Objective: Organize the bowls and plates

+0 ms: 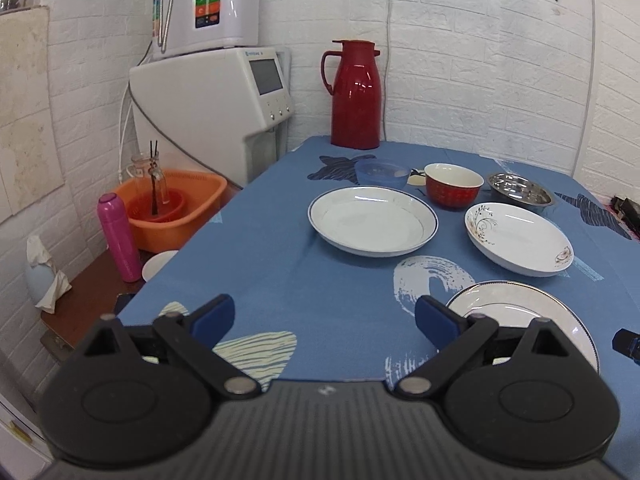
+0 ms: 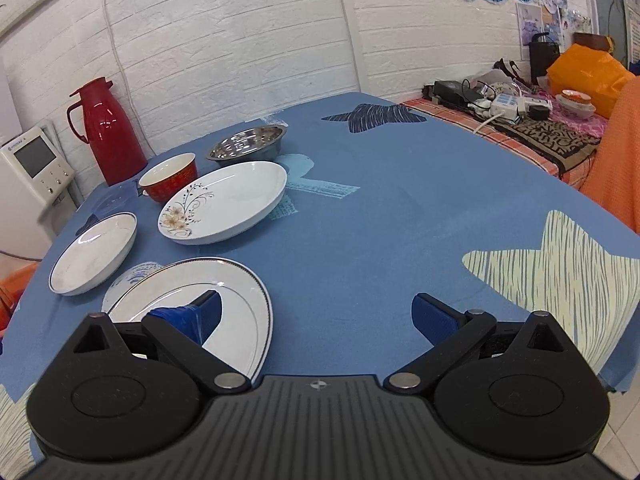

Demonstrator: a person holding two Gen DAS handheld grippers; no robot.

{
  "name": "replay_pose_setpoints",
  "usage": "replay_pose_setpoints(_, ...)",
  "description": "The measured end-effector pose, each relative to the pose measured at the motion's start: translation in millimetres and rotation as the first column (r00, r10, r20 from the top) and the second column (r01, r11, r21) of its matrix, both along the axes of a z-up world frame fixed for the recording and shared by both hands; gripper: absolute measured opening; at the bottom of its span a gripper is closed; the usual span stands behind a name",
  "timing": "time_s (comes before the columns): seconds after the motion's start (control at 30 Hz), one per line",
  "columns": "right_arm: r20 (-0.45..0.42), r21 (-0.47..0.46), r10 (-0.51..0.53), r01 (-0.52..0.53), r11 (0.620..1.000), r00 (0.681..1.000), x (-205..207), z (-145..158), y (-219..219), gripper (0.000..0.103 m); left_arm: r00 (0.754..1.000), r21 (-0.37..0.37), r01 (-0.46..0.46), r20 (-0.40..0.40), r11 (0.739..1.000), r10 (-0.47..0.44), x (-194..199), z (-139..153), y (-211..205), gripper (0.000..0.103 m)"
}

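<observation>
On the blue tablecloth lie a blue-rimmed white plate (image 1: 372, 220) (image 2: 94, 254), a flowered white plate (image 1: 518, 238) (image 2: 226, 200) and a flat silver-rimmed plate (image 1: 528, 312) (image 2: 236, 308). Behind them stand a red bowl (image 1: 454, 185) (image 2: 170, 176), a steel bowl (image 1: 520, 192) (image 2: 248, 143) and a small blue bowl (image 1: 382, 171). My left gripper (image 1: 324, 320) is open above the cloth, left of the flat plate. My right gripper (image 2: 318, 316) is open too, its left finger over the flat plate.
A red thermos jug (image 1: 356, 94) (image 2: 110, 130) stands at the table's back edge by the brick wall. Left of the table are white appliances (image 1: 212, 116), an orange basin (image 1: 176, 208) and a pink bottle (image 1: 118, 238). A cluttered side bench (image 2: 516, 116) lies to the right.
</observation>
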State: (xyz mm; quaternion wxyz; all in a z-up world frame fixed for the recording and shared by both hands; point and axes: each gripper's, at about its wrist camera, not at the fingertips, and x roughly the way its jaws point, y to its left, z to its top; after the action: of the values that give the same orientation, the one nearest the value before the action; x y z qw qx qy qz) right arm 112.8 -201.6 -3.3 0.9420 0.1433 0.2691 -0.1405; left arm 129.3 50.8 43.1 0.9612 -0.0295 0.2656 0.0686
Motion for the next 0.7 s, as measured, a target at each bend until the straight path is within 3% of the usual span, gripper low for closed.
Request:
replay_pose_setpoints(0.13,0.02,-0.073,0.018,-0.016,0.997,1.0,-7,7,15,0.089,1.0,-0.04,0.014,0.003,0.999,-0.014,-6,-2,10,0.096)
replay_pose_setpoints(0.3,-0.015,-0.083,0.018,-0.019,0.996,1.0,0,-3,16,0.089,1.0,-0.034,-0.017,-0.009,0.999,0.017,-3,-10,27,0.096)
replay_pose_setpoints(0.53,-0.053,-0.076,-0.029,0.025,0.997,0.998,18,-13,4,0.089,0.991,-0.034,-0.11,-0.078,0.993,0.107,28,-29,53,0.096)
replay_pose_setpoints(0.7,-0.051,-0.063,0.002,-0.006,0.998,0.999,37,-10,4,0.089,0.984,0.003,-0.136,-0.111,0.991,0.136,63,-35,55,0.096)
